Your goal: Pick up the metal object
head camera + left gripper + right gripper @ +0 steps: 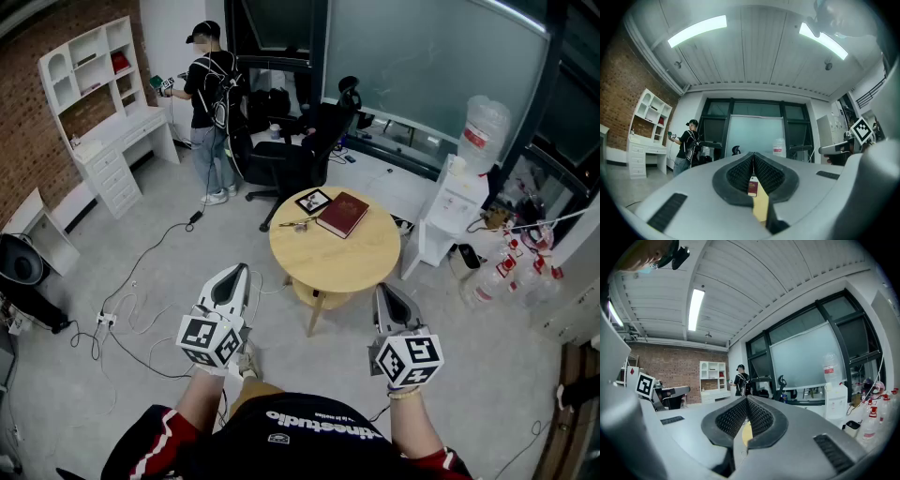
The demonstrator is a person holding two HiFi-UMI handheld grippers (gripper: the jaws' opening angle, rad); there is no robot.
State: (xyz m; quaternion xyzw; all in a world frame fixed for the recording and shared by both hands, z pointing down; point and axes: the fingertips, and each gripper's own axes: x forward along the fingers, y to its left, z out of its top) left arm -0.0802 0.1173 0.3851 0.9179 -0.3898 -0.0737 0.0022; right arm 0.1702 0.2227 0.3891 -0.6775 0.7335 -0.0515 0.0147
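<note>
While the metal object (298,224) lies flat on the far left part of the round wooden table (328,261), neither gripper is near enough to touch it. It is a small, thin, silvery thing, too small here to tell its kind. It sits just beside the left edge of a red book (342,214), and a square black-and-white marker card (312,201) lies just behind it.

Both grippers are held in the air on the near side of the table, well apart from the object and pointing toward it. The left gripper (238,272) hangs to the left of the table's near edge, so the object is ahead of it and off to its right. Its jaws are pressed together with nothing between the pads. In the left gripper view, a sliver of the red book and the yellow tabletop shows through the slot below the closed pads.

The right gripper (382,292) hovers at the table's near right edge, with the object ahead and to its left. Its jaws are likewise closed on nothing.

Beyond the table stands a black office chair (300,150), and a person (208,103) wearing a backpack stands at the back by a white shelf desk (108,103). A water dispenser (459,202) stands to the right, and cables (141,309) trail over the grey floor on the left.
</note>
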